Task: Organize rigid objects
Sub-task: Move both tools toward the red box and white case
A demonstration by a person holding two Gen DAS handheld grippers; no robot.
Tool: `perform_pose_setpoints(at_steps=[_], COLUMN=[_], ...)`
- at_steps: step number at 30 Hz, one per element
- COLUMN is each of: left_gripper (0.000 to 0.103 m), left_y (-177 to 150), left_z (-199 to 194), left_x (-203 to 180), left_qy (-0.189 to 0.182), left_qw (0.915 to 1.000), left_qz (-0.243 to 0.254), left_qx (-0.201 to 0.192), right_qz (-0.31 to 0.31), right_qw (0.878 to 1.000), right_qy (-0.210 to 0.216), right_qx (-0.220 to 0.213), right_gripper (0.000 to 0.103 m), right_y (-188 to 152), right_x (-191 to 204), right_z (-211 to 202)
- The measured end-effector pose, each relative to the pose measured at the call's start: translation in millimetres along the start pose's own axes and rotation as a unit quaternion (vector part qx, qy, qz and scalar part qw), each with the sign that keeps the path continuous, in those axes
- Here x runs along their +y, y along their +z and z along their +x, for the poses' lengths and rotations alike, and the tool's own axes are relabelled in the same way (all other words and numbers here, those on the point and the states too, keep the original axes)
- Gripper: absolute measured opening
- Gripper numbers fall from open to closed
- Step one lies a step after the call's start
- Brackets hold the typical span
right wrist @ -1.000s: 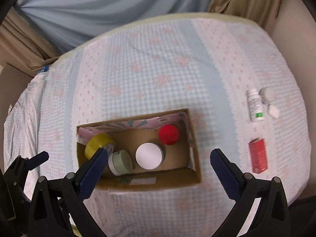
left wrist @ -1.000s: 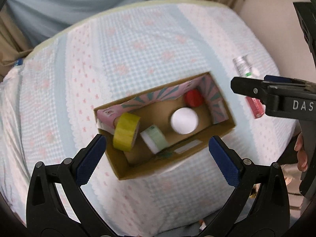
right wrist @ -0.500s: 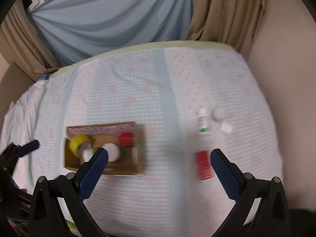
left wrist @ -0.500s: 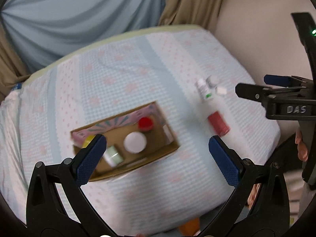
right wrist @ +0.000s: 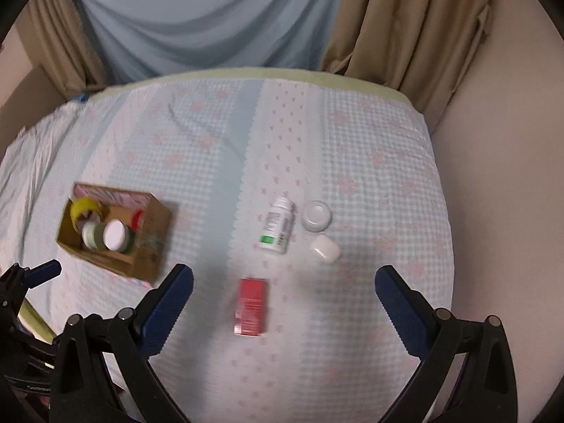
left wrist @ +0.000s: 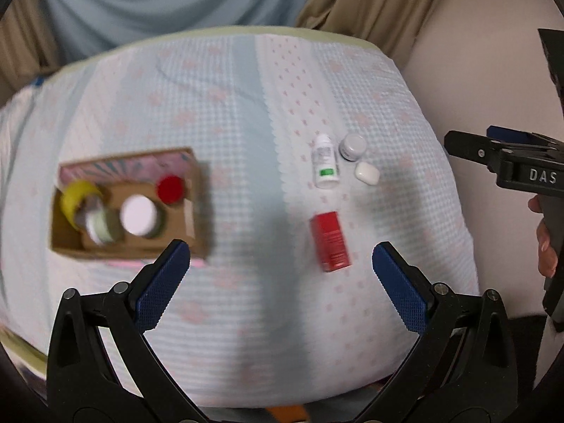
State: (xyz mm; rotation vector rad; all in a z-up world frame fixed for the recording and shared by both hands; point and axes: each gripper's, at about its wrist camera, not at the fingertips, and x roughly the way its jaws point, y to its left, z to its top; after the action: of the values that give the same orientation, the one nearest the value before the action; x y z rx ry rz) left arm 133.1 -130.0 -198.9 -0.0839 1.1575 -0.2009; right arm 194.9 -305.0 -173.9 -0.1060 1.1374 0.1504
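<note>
Four items are already sitting in the cardboard box point(right wrist: 116, 239) at the left: a yellow tape roll point(right wrist: 83, 209), a green-lidded jar point(right wrist: 92, 235), a white-lidded jar point(right wrist: 115, 234) and a red cap point(left wrist: 170, 189). Four more are lying loose on the checked bedcover point(right wrist: 370, 162) to the right, waiting to be boxed: a white pill bottle point(right wrist: 277, 225), a small round jar point(right wrist: 316, 215), a white earbud case point(right wrist: 325, 248) and, nearest, a red carton point(right wrist: 251, 306). Both the left gripper point(left wrist: 282, 282) and the right gripper point(right wrist: 283, 298) are hovering with jaws spread wide and carrying nothing, so I judge about half is done.

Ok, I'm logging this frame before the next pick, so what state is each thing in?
Left gripper: jaws open, empty.
Right gripper: jaws open, empty.
Cardboard box: open-topped, holding jars and tape.
White bottle: lying down, capped.
Red box: lying flat, closed.
Round jar: upright, lid on.
White case: closed.
</note>
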Motion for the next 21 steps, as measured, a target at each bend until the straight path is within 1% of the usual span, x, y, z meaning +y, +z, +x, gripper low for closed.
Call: perform_pose_setpoints(at_steps=[4, 6, 11, 15, 17, 20, 21], left_gripper=[0.103, 0.103, 0.103, 0.1, 0.098, 0.096, 0.093], left_y=[-18.0, -27.6, -42.6, -58.8, -65.2, -73.3, -75.1], left_z=[43.8, 68.8, 129.2, 186.5, 211.4, 238.4, 243.1], left_x=[-26.3, -38.6, -59.5, -75.3, -79.3, -82.0, -82.8], left_qy=[0.003, 0.013, 0.025, 0.052, 0.063, 0.074, 0.077], left_qw=[0.9993, 0.9985, 0.9957, 0.993, 0.9914, 0.9891, 0.9887], left_qz=[-0.036, -0.05, -0.087, -0.102, -0.107, -0.119, -0.121], left_qx=[0.012, 0.015, 0.022, 0.032, 0.04, 0.046, 0.046], right_qz=[-0.052, -0.074, -0.114, -0.149, -0.163, -0.194, -0.202], right_qw=[0.998, 0.997, 0.992, 0.986, 0.983, 0.977, 0.975], right_qy=[0.019, 0.028, 0.058, 0.069, 0.076, 0.088, 0.089], right_qx=[0.011, 0.011, 0.022, 0.025, 0.029, 0.032, 0.034], right_gripper=[0.103, 0.103, 0.103, 0.102, 0.099, 0.093, 0.089], right_y=[-2.7, -5.1, -9.5, -13.9, -16.0, -21.4, -22.8], right_x=[-26.8, -38.6, -64.2, -80.3, -86.4, -90.8, -90.9], right_z=[36.0, 54.2, 116.6, 169.2, 193.4, 227.7, 234.2])
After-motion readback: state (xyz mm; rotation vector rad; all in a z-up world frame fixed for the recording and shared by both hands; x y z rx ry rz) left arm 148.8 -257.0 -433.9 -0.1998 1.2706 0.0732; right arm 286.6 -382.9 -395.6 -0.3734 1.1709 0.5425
